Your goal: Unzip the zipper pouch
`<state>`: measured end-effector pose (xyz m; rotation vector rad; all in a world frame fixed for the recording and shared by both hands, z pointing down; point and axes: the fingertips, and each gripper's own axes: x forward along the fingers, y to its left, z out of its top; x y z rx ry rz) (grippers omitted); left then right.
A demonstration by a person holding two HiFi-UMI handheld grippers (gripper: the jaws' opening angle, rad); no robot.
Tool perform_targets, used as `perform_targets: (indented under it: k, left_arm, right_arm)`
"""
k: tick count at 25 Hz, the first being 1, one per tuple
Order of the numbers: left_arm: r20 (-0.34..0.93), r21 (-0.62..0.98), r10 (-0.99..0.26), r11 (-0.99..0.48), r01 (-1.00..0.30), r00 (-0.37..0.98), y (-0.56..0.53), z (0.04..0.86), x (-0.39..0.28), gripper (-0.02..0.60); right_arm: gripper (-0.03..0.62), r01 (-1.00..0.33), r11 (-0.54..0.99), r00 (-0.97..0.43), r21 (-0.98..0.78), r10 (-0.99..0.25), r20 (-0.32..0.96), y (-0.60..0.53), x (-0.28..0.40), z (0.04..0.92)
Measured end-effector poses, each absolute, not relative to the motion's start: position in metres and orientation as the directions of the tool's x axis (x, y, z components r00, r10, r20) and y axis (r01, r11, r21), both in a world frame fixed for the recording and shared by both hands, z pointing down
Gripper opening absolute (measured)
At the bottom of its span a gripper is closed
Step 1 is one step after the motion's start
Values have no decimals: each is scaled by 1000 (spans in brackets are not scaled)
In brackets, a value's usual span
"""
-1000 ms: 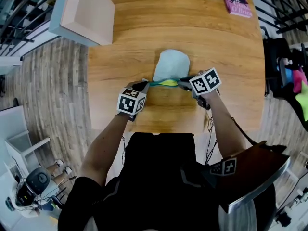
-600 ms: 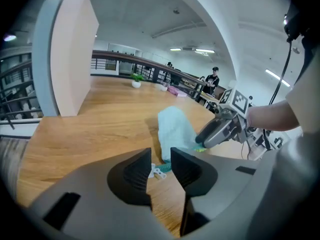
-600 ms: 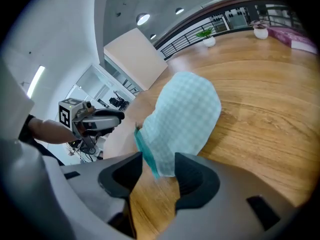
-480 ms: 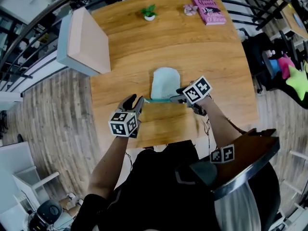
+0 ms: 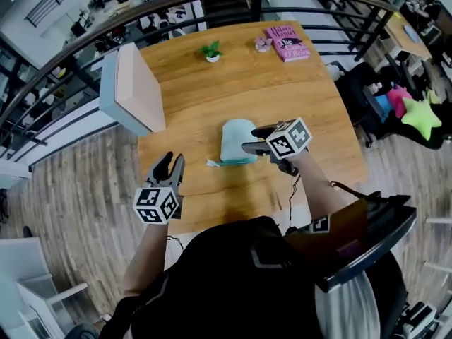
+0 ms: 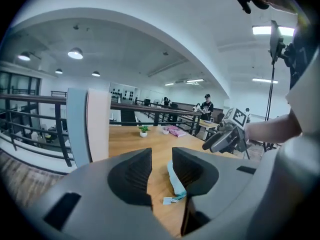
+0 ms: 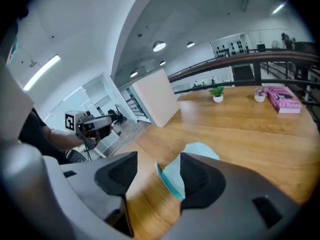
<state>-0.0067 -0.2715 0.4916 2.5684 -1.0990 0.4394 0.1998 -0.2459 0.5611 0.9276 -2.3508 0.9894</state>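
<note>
**1. Left gripper** [image 5: 173, 162], nearest you, off the table's near-left edge. Its jaws are spread and have just been opening. There is nothing between the pads; the pouch only shows beyond them.

**2. Right gripper** [image 5: 251, 138], above the pouch's near right corner. Its jaws are wide apart and have just been opening. The pouch shows in the gap but lies on the table beyond, with both pads clear of it.

**3. Pale mint fabric zipper pouch** [image 5: 236, 141], teal along the zipper edge. It lies flat on the light-brown wooden table [image 5: 311, 97], about mid-table, with the zipper edge facing you. Neither gripper holds it.

**4. Small white zipper pull tab** [image 5: 212, 163], lying on the wood at the left end of the teal edge.

**Status, as a judgement:** the tab sits at the far left end and both grippers are off the pouch, so the zip looks run to its end. No view shows the mouth gaping, so confirm it is open. Otherwise little or nothing is left.

**5. Farther back:**
- a tall blue-and-beige panel [image 5: 131, 87] at the left edge
- a small green potted plant [image 5: 210, 50]
- a pink book [image 5: 287, 43] at the far edge
</note>
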Motion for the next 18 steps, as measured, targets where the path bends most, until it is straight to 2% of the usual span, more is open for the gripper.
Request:
perform_targets:
  k: [2,4,8,13,15,18]
  left_arm:
    - [371,141,-660,-656,-742,654,-268,474,-19,130]
    - [333,142,-681,-647,-749,652,-264,452,-30,76]
    - [265,153,-714,-632,-760,648,-268,406,-45,38]
    - [227,133,-728,-634,-761,647,-273,373,-51,29]
    - [235,106,-730,-637,-763,642,-273,363,-54,29]
    - [237,103,-732,-634,-766,638,-270,352,-54,29]
  right_arm:
    - [271,-700,531,-711,-478,-455,537,-244,195,533]
    - [239,-697,526,-717,-487,-510,475,-237,194,505]
    - [182,-743,510,-664,-434,-641,385,-233,197,449]
    - [96,-801,480,-585,-357,-753,300,-232,191,390]
    - [15,-816,470,-562,-337,-781,272,-232,186,372]
    - [11,-825,469,-551,-314,-792,264,-226,182,357]
